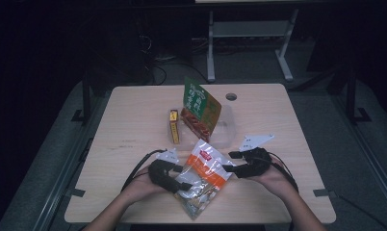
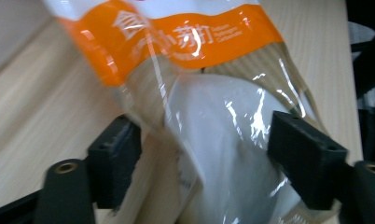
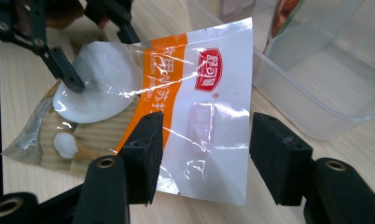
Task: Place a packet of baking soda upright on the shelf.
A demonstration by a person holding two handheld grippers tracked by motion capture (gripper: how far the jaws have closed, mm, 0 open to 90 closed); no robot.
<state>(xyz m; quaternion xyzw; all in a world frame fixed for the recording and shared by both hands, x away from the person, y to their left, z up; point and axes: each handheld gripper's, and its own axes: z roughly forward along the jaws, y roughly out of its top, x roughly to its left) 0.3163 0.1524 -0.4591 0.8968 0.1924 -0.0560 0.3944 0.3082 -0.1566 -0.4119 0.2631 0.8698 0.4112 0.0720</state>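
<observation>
A bag (image 1: 203, 175) with a white top, an orange band and a clear lower part lies near the table's front edge, white powder inside it. My left gripper (image 1: 178, 181) is open, its jaws straddling the clear powder-filled part (image 2: 213, 121). One of its fingers (image 3: 66, 70) rests on the powder lump in the right gripper view. My right gripper (image 1: 229, 162) is open around the bag's white top end (image 3: 209, 116), one jaw over the bag and the other past its edge.
A clear plastic container (image 1: 226, 131) stands just behind the bag, with a green and red packet (image 1: 201, 108) upright in it. A narrow yellow box (image 1: 174, 126) lies left of the container. The table (image 1: 134, 120) has a cable hole (image 1: 231, 96) at the back.
</observation>
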